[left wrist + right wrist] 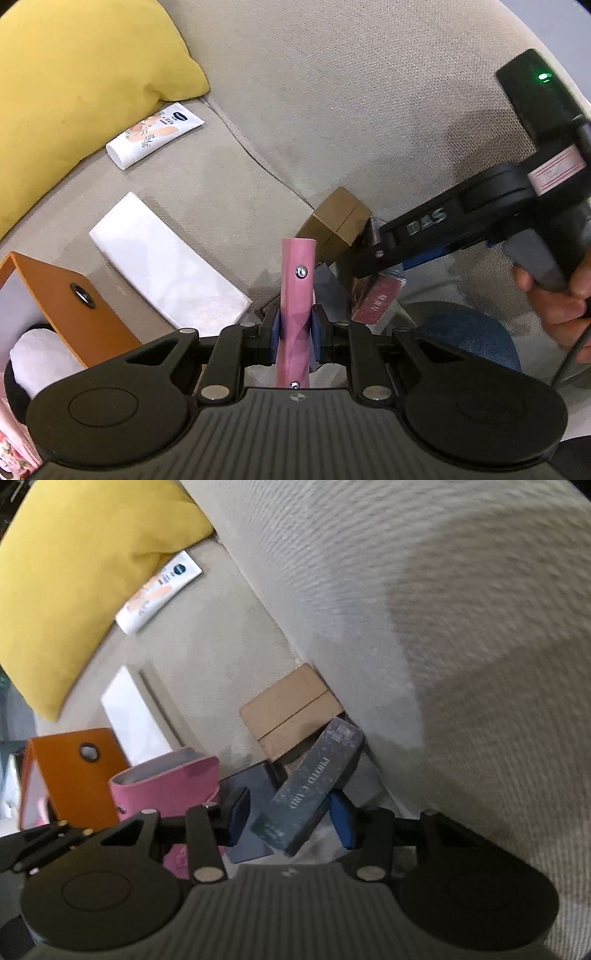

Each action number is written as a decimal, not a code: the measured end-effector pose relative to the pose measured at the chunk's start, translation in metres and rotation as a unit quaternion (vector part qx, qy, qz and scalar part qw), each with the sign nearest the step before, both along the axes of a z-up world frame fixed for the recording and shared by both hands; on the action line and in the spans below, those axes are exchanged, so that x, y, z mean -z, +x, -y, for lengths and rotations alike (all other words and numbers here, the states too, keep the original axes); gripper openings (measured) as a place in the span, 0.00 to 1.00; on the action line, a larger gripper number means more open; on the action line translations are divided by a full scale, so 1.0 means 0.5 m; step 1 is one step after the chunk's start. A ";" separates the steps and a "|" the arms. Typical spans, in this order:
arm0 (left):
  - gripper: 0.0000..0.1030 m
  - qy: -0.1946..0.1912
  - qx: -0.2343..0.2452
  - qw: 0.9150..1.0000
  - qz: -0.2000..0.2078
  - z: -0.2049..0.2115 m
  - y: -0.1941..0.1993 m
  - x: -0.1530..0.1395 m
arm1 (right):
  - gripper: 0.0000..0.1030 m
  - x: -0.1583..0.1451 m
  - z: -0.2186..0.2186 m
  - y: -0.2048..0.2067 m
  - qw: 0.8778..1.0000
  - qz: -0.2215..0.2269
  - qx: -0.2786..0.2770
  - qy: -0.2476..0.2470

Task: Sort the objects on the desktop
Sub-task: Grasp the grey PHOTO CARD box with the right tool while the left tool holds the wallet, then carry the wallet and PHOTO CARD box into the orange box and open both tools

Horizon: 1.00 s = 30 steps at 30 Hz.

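R gripper, jaws spread, brackets a dark "PHOTO CARD" box at centre frame of its own view; box's long axis runs diagonally, lower left to upper right, leaning twd the tan box. L gripper pinches a pink case upright, centre frame. R is nearer the dark box.

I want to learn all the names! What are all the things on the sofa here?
Cushion: one, yellow, far left.
Cream tube: one, white, beside the cushion.
Tissue pack: one, white, middle of the seat.
Orange box: one, near left.
Brown box: one, against the backrest.
Pink case: one, clamped in the left gripper.
Dark card box: one, tilted, between the right gripper jaws.
Sofa: one, beige.
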<state>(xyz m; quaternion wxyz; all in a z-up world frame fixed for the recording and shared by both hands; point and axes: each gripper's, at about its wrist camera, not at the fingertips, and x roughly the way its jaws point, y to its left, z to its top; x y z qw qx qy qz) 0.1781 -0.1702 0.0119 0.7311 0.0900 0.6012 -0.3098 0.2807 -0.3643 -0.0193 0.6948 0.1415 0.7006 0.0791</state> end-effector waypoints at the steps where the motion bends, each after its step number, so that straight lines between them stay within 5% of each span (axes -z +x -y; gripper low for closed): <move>1: 0.19 0.000 0.000 1.000 0.000 0.000 -0.001 0.000 | 0.44 0.002 -0.002 0.001 1.000 0.002 -0.006 -0.008; 3: 0.19 0.001 -0.001 1.000 0.001 -0.002 -0.002 0.001 | 0.35 0.014 -0.007 0.001 0.999 0.003 -0.016 -0.027; 12: 0.19 -0.011 -0.016 1.000 -0.004 -0.028 -0.006 -0.016 | 0.24 0.003 -0.018 -0.030 0.995 0.029 -0.073 -0.062; 20: 0.19 -0.051 -0.045 0.997 0.022 -0.114 -0.026 -0.127 | 0.24 -0.143 -0.074 -0.073 0.980 0.128 -0.146 -0.044; 30: 0.19 -0.057 -0.145 0.986 0.063 -0.292 -0.045 -0.212 | 0.24 -0.271 -0.264 -0.129 0.939 0.227 -0.256 0.022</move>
